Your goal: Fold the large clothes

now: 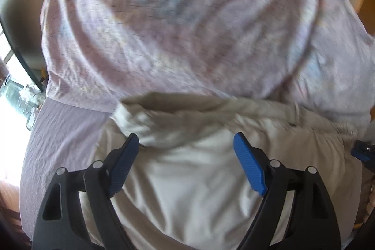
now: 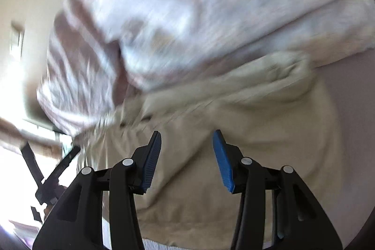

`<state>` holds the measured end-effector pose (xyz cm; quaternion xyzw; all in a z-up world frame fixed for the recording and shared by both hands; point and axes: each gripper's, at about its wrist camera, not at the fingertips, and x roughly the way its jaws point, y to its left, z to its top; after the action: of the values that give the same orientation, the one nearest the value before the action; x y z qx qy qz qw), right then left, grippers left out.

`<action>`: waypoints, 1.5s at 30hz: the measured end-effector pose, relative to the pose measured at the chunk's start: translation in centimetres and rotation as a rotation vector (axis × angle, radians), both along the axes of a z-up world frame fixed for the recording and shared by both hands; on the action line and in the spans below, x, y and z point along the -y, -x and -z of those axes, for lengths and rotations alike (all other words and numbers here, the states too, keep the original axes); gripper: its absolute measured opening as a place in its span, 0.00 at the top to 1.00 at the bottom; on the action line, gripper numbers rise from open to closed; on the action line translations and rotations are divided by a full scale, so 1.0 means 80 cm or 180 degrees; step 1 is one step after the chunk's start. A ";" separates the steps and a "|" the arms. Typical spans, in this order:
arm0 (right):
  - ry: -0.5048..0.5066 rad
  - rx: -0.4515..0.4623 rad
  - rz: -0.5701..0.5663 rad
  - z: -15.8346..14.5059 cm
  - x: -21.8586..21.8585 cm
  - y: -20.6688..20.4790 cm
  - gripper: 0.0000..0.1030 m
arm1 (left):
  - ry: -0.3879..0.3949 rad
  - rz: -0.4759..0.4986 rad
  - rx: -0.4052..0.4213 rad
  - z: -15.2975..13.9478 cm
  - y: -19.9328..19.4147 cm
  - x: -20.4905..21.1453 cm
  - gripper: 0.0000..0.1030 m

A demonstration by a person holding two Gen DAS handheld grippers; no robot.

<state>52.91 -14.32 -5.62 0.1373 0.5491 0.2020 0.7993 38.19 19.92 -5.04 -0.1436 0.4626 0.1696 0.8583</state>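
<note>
Both views are blurred. The left gripper point(image 1: 185, 147) is released, jaws wide apart, nothing between the blue pads point(image 1: 249, 168). The right gripper point(image 2: 187, 144) is also released, jaws partly apart and empty. The cream garment point(image 1: 187, 179) lies on the near part of the lilac bed sheet point(image 1: 61, 132), below both grippers. A crumpled pale pink quilt point(image 1: 164, 27) lies just beyond, touching the garment's far edge.

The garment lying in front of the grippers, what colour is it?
Plain cream or off-white garment, no pattern, seen best in the left wrist view.
</note>
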 end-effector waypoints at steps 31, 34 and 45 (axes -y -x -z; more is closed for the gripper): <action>0.0969 0.0288 -0.0027 0.087 -0.142 -0.052 0.97 | -0.0368 0.0351 -0.0113 0.054 -0.002 0.050 0.11; 0.0794 0.0264 -0.0051 0.091 -0.122 -0.049 0.91 | -0.0364 0.0216 -0.0142 0.070 -0.014 0.041 0.10; 0.0374 0.0886 0.0115 0.044 -0.002 0.020 0.54 | -0.0391 0.0071 -0.0189 0.104 -0.034 0.023 0.02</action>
<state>51.30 -14.20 -9.15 0.0708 0.4412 0.1721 0.8779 40.90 18.11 -13.40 -0.0804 0.4781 0.1923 0.8532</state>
